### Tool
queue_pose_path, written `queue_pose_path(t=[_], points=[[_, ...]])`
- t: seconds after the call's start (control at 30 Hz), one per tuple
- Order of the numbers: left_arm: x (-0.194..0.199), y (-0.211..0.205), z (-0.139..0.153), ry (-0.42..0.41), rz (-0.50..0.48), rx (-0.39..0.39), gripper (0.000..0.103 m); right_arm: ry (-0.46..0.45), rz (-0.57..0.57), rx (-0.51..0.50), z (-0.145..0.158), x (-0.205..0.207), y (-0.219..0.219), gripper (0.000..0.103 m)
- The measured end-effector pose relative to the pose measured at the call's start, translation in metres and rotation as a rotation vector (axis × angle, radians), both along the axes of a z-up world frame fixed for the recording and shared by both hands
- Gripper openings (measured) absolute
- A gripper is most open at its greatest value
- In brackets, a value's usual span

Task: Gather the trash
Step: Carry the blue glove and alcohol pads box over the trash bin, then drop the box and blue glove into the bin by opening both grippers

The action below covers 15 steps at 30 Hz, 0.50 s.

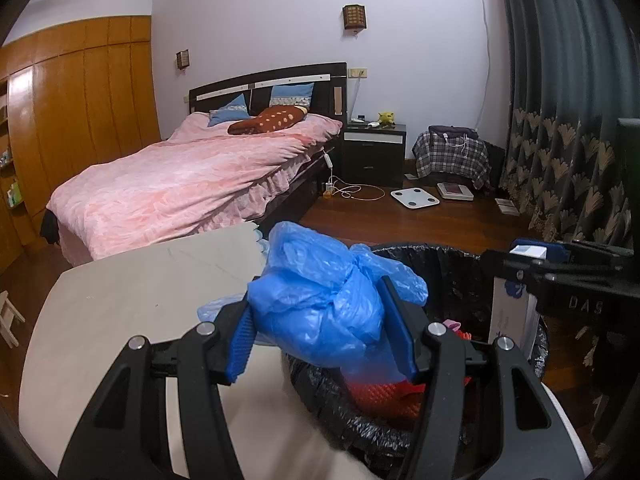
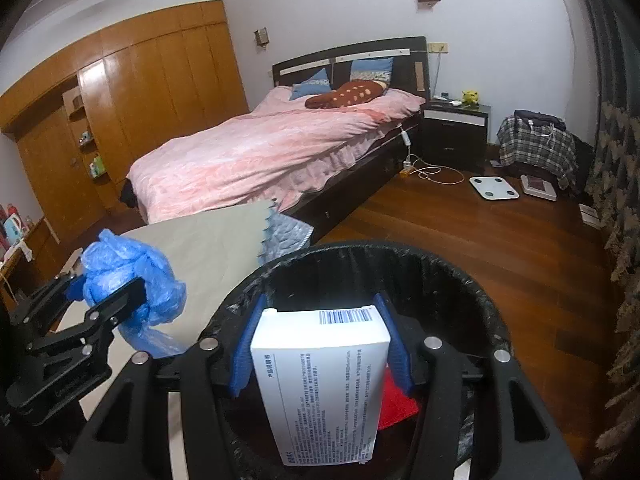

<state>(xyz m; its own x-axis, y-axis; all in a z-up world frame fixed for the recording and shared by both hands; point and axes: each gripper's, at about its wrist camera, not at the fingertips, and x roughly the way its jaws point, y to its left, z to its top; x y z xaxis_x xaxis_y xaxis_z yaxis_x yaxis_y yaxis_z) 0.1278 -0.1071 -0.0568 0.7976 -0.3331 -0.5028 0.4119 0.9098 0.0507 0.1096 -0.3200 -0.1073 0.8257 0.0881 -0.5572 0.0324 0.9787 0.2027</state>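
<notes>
Gripping a crumpled blue plastic bag [image 1: 320,300], my left claw [image 1: 320,332] has its blue pads pressed into the bag's sides, about half spread. The bag hangs over the near left rim of the bin [image 1: 448,254], which is lined with a black bag and already holds something red. My right claw [image 2: 320,344] pinches a white box [image 2: 320,380] with a barcode and small print, pads flat on both of its sides, directly above the bin's mouth. From the left camera I see that box standing upright at the bin's right side. To the bin's left is a pale table [image 1: 132,304]. Beyond it, farther off, stands a bed [image 1: 180,176] with a pink cover, a wooden wardrobe [image 1: 80,92] on the far left, a dark nightstand [image 1: 374,148], a white scale [image 1: 414,198] on the wood floor, and dark curtains [image 1: 560,100] on the right.
</notes>
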Motion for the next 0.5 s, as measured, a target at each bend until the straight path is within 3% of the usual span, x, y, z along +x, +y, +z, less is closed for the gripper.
queue_pose_path(t=[0.5], points=[[0.019, -0.029, -0.009, 0.003, -0.043, -0.002, 0.055, -0.018, -0.038, 0.000, 0.002, 0.016, -0.026, 0.054]])
